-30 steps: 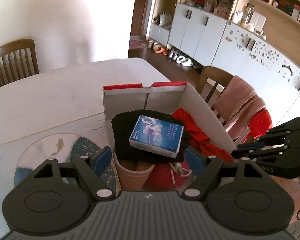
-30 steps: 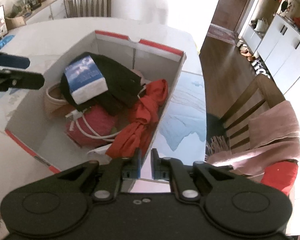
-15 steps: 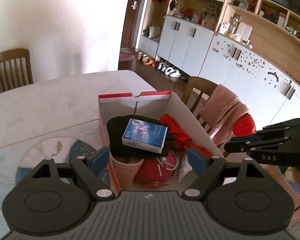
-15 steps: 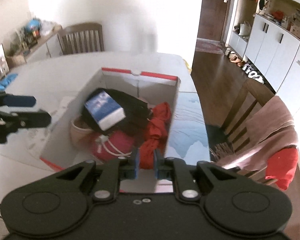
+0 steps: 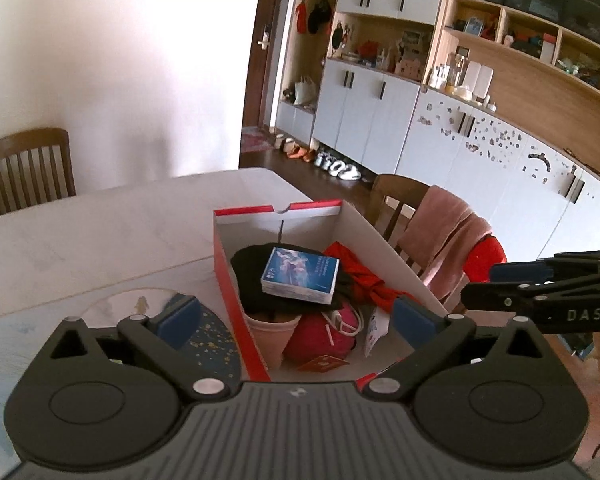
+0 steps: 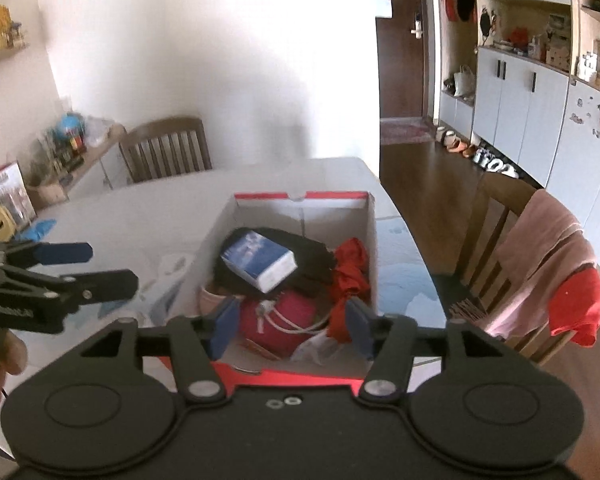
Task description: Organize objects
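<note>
A white cardboard box with a red rim [image 5: 278,210] [image 6: 300,196] stands on the table. Inside lie a blue-and-white tissue pack [image 5: 300,274] [image 6: 260,260] on a black cloth [image 5: 248,276], a red cloth [image 5: 360,276] [image 6: 350,268], a pink cup [image 5: 274,330] and a red drawstring pouch [image 5: 320,338] [image 6: 288,312]. My left gripper [image 5: 296,318] is open and empty, above the box's near end. My right gripper [image 6: 290,326] is open and empty, above the box's near rim. Each gripper shows in the other's view, the right [image 5: 540,288] and the left [image 6: 60,272].
The box sits on a pale table with a blue patterned mat [image 5: 204,344]. A wooden chair with pink and red cloths [image 5: 448,252] [image 6: 548,264] stands at the right. Another chair [image 5: 28,168] [image 6: 168,148] stands at the far side. Cabinets line the right wall.
Both grippers have risen and drawn back from the box. My right gripper has opened from shut. My left gripper stays open.
</note>
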Demonstrator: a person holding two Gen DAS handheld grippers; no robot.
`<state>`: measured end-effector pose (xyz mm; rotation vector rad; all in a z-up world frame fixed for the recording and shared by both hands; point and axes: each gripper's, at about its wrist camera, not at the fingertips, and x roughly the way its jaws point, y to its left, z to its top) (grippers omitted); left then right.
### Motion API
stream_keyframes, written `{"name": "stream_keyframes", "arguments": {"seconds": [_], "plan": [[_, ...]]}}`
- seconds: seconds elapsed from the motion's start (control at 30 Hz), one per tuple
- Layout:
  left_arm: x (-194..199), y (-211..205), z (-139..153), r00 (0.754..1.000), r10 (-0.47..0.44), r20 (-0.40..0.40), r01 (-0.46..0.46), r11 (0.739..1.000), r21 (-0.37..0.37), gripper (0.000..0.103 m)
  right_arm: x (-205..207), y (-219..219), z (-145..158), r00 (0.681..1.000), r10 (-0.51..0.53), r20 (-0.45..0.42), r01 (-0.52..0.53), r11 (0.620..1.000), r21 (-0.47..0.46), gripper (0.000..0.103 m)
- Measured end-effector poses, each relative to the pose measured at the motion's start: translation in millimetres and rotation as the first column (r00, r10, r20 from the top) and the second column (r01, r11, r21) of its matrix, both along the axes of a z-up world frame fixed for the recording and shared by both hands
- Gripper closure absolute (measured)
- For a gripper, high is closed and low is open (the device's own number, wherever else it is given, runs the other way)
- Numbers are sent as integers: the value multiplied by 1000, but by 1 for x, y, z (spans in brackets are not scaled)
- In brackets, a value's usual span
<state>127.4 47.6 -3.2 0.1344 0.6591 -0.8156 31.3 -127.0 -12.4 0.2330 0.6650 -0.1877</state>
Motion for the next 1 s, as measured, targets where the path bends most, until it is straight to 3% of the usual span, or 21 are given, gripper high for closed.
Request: {"name": "stream_keyframes", "arguments": {"seconds": [0.13, 0.23, 1.0], "plan": [[-5, 9, 3, 1000, -4, 5, 5, 1000, -12, 0, -6, 11, 1, 1000, -7, 16, 7, 1000, 0, 41], [-9, 16, 4, 999, 18, 27, -17, 1000, -14, 0, -10, 21, 0, 999, -21, 32, 21, 1000, -4, 32], [-30, 41, -4, 999, 10, 50, -11, 1000, 9, 0, -29, 57, -9, 994, -77, 72, 78, 997, -12, 28]]}}
